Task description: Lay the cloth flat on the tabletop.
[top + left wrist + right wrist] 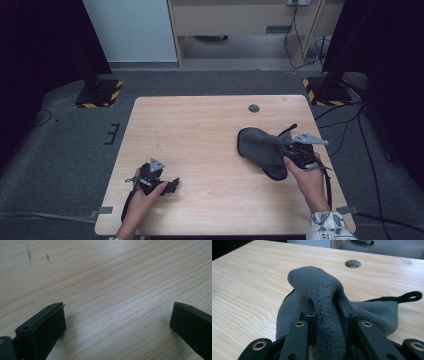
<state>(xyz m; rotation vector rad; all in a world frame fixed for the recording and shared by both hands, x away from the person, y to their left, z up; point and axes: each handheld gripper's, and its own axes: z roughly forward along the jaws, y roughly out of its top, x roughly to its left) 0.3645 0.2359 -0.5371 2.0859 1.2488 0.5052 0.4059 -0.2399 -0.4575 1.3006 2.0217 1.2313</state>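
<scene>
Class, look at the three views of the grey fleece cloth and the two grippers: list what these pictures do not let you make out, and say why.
- Grey fleece cloth, right gripper view: its near part is cut off by the bottom edge.
- Right gripper, high view: its tips are covered by the cloth fold.
- Left gripper, left gripper view: its body is cut off below.
- Table hole, high view: too small to see inside.

This place looks like a laboratory or a recording room in an office building. A plain wooden table (200, 130) with a cable hole (254, 108) stands on grey carpet (60, 150). Two black stands have bases marked with yellow-black tape (100, 94). Behind, there is light wooden furniture (240, 20), and cables (345, 120) lie on the floor.
</scene>
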